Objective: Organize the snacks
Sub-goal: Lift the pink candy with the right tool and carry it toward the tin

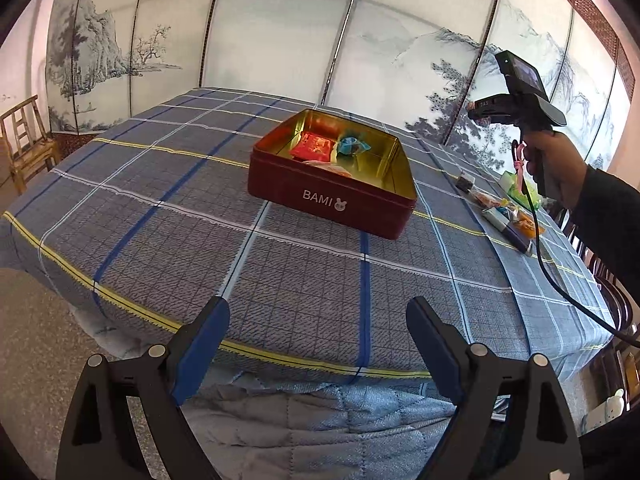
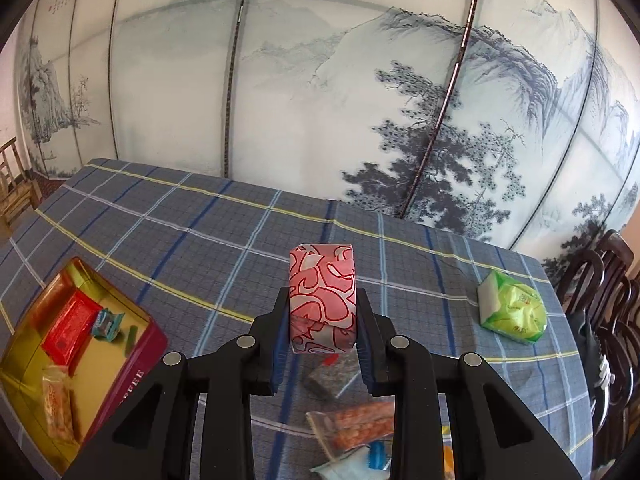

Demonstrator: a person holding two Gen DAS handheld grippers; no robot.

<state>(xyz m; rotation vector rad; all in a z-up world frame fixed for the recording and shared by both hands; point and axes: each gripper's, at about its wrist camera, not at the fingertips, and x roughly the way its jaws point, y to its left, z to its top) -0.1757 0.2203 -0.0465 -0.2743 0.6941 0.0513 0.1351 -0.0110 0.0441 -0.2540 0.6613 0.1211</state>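
On the plaid tablecloth the red BAMI tin stands open toward the far middle, with a red packet, a blue wrapped sweet and a clear packet of orange snacks inside. The left gripper hangs at the near edge, well apart from the tin, its jaws spread with nothing between them. To the right, the right gripper is clamped on a pink-and-red patterned snack pack, held above loose packets on the cloth. A green packet lies far right.
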